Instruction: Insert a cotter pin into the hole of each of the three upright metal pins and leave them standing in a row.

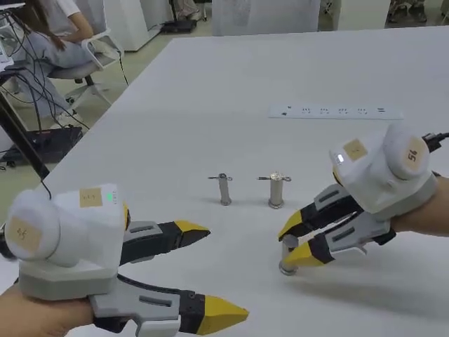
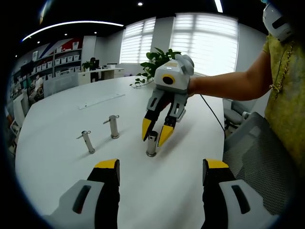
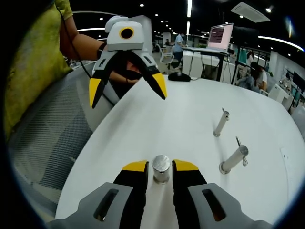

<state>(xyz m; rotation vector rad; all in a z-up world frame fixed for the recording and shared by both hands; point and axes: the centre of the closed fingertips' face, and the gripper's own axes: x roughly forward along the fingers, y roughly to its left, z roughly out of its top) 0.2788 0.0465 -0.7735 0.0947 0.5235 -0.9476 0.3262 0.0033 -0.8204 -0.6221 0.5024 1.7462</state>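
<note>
White table; silver pins; left tool, right tool yellow-tipped.

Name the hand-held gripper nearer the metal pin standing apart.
Right: the right hand-held gripper straddles that metal pin; the left hand-held gripper sits open, well clear.

Head view angled down, gripper views low, facing each other, apparently close, sharing the table

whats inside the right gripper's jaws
An upright metal pin stands on the table, clamped by the right gripper, flat top bare. The jaws cover its sides, so whether its hole is filled cannot be seen.
</note>
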